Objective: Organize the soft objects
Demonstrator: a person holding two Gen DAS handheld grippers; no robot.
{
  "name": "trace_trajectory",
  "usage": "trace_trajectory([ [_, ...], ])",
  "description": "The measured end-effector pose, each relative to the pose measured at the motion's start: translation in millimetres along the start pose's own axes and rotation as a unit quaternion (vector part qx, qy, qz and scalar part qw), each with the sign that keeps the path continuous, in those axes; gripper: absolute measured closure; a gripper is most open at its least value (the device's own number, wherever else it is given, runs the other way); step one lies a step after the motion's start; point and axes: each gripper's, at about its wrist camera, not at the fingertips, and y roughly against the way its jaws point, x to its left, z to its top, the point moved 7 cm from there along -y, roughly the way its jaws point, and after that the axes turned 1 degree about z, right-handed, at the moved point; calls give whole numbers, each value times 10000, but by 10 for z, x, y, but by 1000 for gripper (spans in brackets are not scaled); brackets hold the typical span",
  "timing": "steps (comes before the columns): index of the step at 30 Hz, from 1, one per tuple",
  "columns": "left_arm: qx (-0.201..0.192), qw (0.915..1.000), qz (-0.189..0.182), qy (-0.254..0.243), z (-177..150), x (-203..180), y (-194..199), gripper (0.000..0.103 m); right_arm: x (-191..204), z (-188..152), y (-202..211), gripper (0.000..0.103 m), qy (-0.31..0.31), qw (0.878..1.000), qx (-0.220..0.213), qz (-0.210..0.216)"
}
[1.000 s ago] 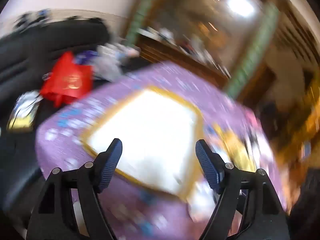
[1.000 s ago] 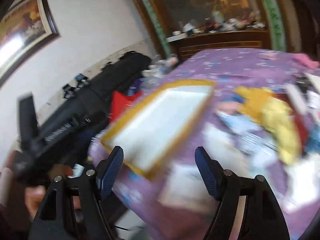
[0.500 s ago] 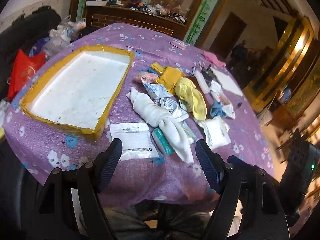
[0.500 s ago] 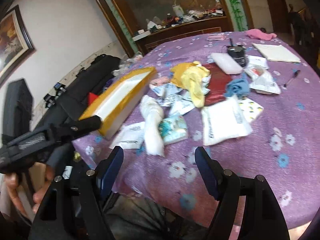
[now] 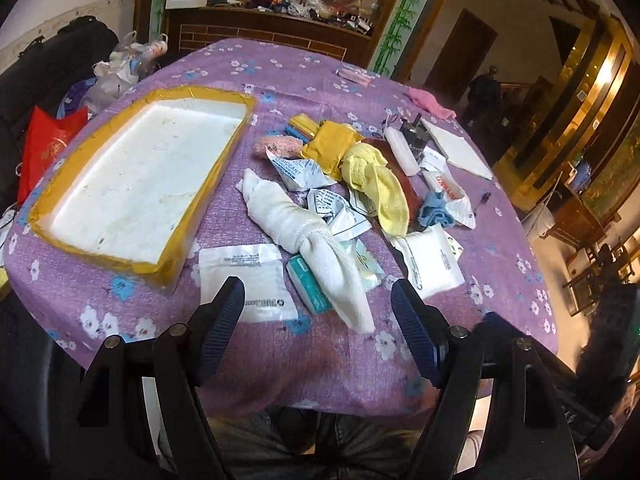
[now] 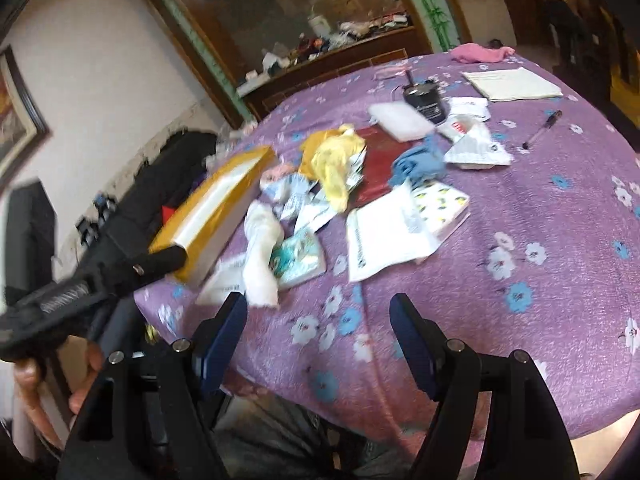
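your round table [image 5: 304,344] under its purple flowered cloth fills both views. on its left side sits the big white tray [image 5: 140,184] with a yellow taped rim, nothing inside it. just right of the tray the soft things lie in a loose heap: a knotted white towel [image 5: 304,232] runs toward you, its near end lying over a teal packet [image 5: 310,288]; a yellow cloth [image 5: 380,184] sits behind it, with a small blue cloth [image 5: 436,210] to its right and a pink fuzzy piece [image 5: 278,145] nearer the tray. flat white packets [image 5: 248,280] lie around them, and a pink cloth [image 5: 430,102] rests apart at the far edge. your left gripper [image 5: 318,316] hangs above the near edge, its jaws spread wide and holding nothing. your right gripper [image 6: 318,320] does the same over bare cloth, jaws wide apart, with a pen [image 6: 542,130] far off to the right.
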Motion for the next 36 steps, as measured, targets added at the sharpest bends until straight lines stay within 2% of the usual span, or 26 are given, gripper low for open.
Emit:
trace_trajectory([
  [4, 141, 9999, 1, -40, 112, -3, -185, 26, -134, 44, -65, 30, -391, 9987, -74, 309],
  [11, 359, 9991, 166, 152, 248, 60, -451, 26, -296, 259, -187, 31, -185, 9990, -174, 360],
  [14, 352, 9985, 382, 150, 293, 97, -574, 26, -290, 340, -255, 31, -24, 9987, -74, 506],
  [17, 339, 9982, 434, 218, 382, 104, -639, 26, -297, 403, -309, 31, 88, 9989, 73, 463],
  [19, 293, 9980, 532, 161, 416, 109, -692, 26, -314, 422, -308, 31, 156, 9991, 105, 370],
  [27, 530, 9978, 381, -117, 475, 113, -805, 27, -324, 463, -443, 32, 105, 9998, 185, 51],
  [32, 614, 9979, 168, -140, 500, 161, -841, 27, -256, 512, -678, 32, 546, 9954, 369, -693],
  [36, 661, 9978, 44, -97, 538, 187, -929, 27, -221, 384, -879, 31, 766, 9886, 620, -1135],
])
